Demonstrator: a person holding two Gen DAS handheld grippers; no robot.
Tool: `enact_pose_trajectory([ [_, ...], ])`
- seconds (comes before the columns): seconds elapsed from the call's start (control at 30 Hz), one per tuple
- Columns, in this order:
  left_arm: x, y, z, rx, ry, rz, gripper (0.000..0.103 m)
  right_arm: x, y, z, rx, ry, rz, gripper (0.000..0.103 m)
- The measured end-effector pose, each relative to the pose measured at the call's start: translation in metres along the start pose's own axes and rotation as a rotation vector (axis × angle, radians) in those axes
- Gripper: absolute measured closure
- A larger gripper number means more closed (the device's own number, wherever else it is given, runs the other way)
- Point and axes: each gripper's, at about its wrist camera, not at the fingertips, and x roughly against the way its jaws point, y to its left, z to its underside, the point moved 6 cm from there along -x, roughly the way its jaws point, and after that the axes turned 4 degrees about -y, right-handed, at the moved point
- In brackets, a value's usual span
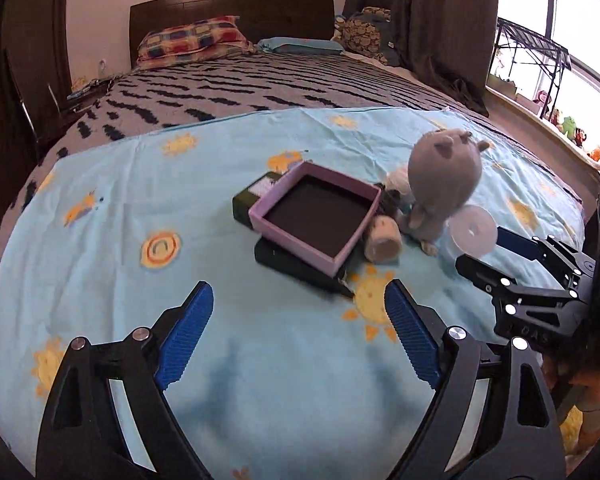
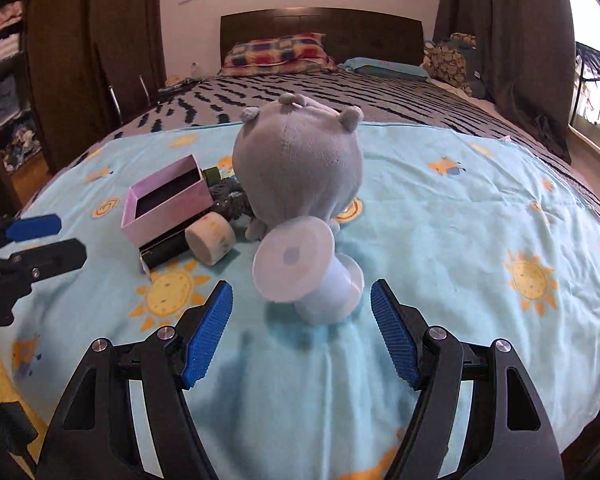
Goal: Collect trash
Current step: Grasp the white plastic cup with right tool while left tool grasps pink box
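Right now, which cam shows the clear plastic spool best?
Right wrist view: the clear plastic spool lies whole and near, just ahead of the open right gripper. The left wrist view shows only one blurred flange beside the grey plush toy.

We find the open box [image 1: 316, 216] resting on a flat case [image 1: 300, 268], left of the plush toy [image 2: 300, 168]. A tape roll [image 2: 211, 240] lies between them (nearer us), the spool [image 2: 308, 272] nearest, all on the sheet [image 2: 460, 240].

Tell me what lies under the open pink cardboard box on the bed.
The open pink cardboard box rests tilted on a flat black box, with a dark green box poking out behind. How these two continue beneath is covered. Inside, only a dark lining shows.
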Motion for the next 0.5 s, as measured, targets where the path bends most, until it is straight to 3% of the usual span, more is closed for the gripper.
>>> enact_pose_trajectory([
  [0.17, -0.023, -0.005, -0.009, -0.063, 0.035, -0.003, 0.018, -0.011, -0.001, -0.006, 0.0, 0.007, -0.001, 0.031],
  [0.27, -0.037, -0.003, -0.016, -0.091, 0.05, -0.018, 0.016, -0.019, -0.004, -0.007, -0.001, 0.022, -0.001, 0.037],
  [0.5, -0.063, -0.001, -0.026, -0.148, 0.081, 0.005, 0.016, -0.033, -0.01, -0.003, -0.008, 0.051, -0.007, 0.068],
])
